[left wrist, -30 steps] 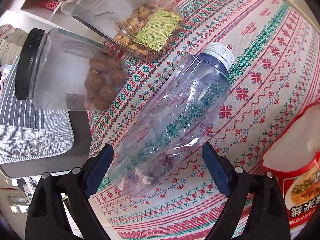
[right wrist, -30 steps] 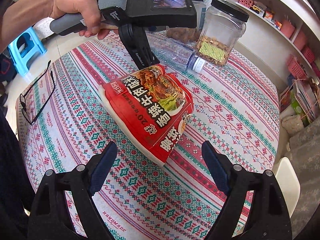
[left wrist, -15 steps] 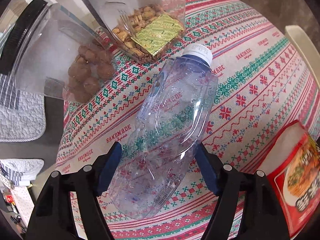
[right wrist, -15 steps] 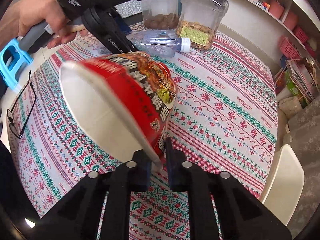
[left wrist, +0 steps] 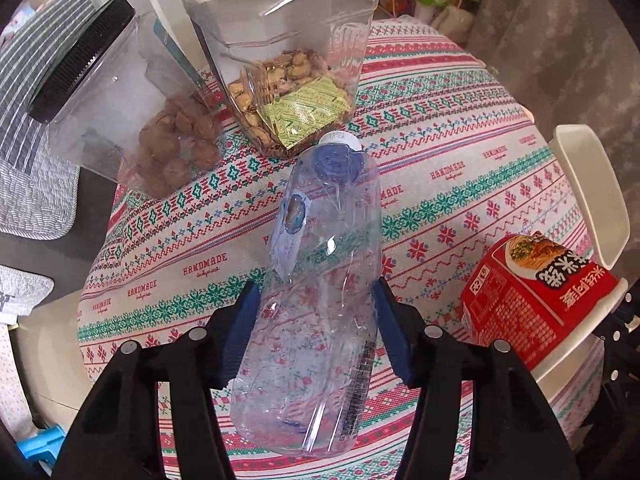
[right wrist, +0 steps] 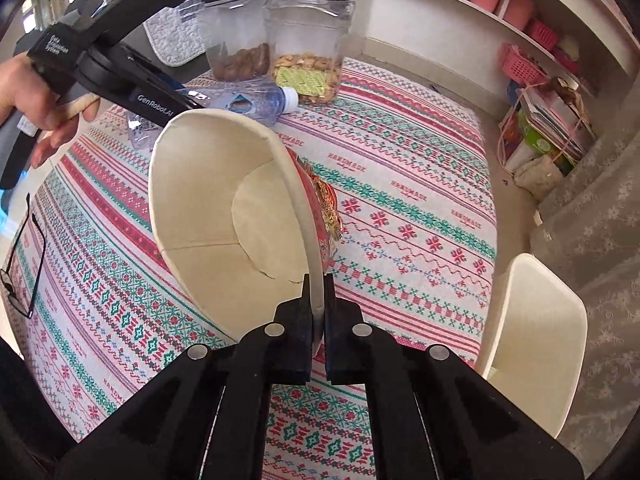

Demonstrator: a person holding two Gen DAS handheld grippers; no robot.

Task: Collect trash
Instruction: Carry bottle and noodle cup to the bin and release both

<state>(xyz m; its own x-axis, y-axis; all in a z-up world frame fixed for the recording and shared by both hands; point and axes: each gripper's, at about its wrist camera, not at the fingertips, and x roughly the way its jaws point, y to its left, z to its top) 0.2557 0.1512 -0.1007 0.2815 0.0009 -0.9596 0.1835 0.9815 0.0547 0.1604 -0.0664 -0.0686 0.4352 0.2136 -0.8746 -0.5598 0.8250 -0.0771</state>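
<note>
1. The right gripper [right wrist: 316, 292] now stands pinched on the rim of the noodle cup [right wrist: 224, 208]. A second ago its jaws were wide and the cup lay on its side on the cloth; now the cup hangs tilted off the table, its mouth toward the camera.
2. The left gripper [left wrist: 316, 320] is closing around the bottle [left wrist: 320, 280]. A second ago its jaws stood wide, well clear of the bottle; now both pads sit against its sides. The bottle looks lifted, cap end [left wrist: 340, 142] pointing away and down toward the cloth.
3. By my judgement both pieces of trash are in hand, so the pick-up step is about done; carrying them to a bin comes next. No bin shows in either view.
4. Containers: the cup is empty, with bare cream walls and base inside. The bottle is clear, crumpled and looks empty, cap on.
5. Two lidded clear jars stand at the far edge of the table [right wrist: 400, 200]. The nut jar [left wrist: 288, 60] holds pale nuts and a yellow-green packet at its bottom; the other jar [left wrist: 120, 100] holds a few brown round pieces. Both are mostly empty and are not trash.
6. Glasses [right wrist: 24, 256] lie near the table's edge.
</note>
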